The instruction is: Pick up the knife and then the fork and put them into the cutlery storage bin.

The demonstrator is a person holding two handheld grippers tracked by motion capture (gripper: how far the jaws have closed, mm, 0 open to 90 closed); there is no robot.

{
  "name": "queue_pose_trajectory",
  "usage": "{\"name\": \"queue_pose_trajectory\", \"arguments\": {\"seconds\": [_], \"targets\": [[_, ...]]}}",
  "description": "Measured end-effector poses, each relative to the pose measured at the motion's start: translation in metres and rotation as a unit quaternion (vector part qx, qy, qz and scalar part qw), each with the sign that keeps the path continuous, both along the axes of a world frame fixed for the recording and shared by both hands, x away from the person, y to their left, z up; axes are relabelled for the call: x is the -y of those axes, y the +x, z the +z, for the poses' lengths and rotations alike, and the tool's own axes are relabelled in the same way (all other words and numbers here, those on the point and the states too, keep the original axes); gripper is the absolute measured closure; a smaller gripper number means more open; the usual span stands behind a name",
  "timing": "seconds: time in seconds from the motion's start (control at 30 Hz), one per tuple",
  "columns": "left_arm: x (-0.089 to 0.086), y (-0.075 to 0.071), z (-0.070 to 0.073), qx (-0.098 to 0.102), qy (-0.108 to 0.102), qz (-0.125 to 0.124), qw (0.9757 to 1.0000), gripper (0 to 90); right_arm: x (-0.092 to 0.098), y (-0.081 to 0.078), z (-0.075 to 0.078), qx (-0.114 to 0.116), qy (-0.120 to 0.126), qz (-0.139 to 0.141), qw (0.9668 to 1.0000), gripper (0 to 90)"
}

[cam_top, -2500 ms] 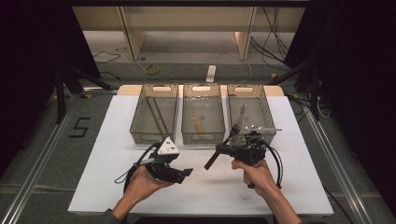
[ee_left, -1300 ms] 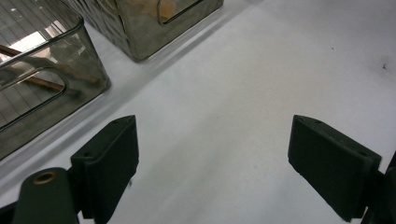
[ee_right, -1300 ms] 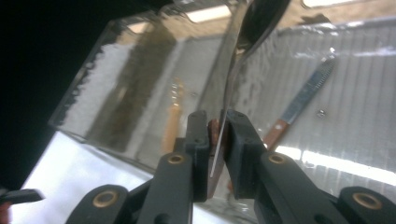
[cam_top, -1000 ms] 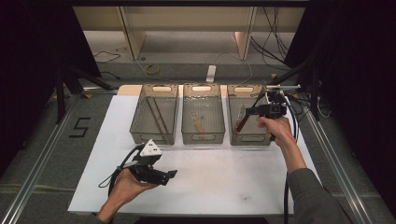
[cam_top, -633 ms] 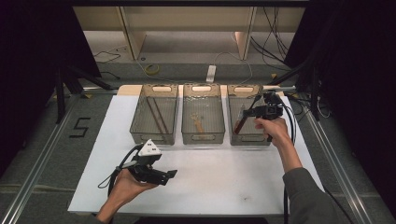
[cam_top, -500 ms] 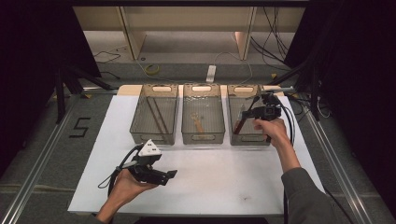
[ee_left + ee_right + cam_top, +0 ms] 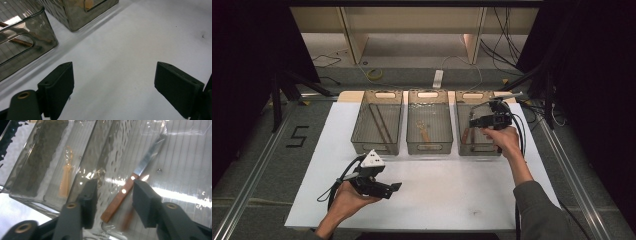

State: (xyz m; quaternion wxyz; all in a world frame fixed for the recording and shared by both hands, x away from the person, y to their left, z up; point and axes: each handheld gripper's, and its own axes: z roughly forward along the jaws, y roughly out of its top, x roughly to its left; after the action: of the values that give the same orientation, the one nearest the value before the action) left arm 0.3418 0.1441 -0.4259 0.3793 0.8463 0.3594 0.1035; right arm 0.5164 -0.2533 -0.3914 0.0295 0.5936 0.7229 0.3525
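The right gripper (image 7: 113, 195) hangs over the right bin (image 7: 462, 102); its jaws have just been opening and are half wide, pressing nothing. The knife (image 7: 130, 190) lies flat in the bin just below, between them. The left gripper (image 7: 113, 85) rests wide and empty above the counter (image 7: 130, 40)

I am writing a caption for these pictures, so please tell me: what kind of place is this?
Probably a lab set up for recording, not a kitchen: a white table with three clear bins in a row, loose cables on the floor, and dark curtains on both sides.
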Motion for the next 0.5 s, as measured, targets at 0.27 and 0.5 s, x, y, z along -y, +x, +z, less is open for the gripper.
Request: {"name": "queue_pose_trajectory", "arguments": {"seconds": [0.27, 0.5], "targets": [[-0.001, 0.000, 0.001, 0.004, -0.003, 0.002, 1.0000, 15.7, 0.005, -0.013, 0.006, 0.036, 0.008, -0.005, 0.9993, 34.2], [-0.002, -0.002, 0.004, 0.015, -0.016, 0.008, 0.9997, 15.7, 0.002, -0.040, 0.012, 0.084, 0.026, 0.020, 0.9959, 31.9]]}}
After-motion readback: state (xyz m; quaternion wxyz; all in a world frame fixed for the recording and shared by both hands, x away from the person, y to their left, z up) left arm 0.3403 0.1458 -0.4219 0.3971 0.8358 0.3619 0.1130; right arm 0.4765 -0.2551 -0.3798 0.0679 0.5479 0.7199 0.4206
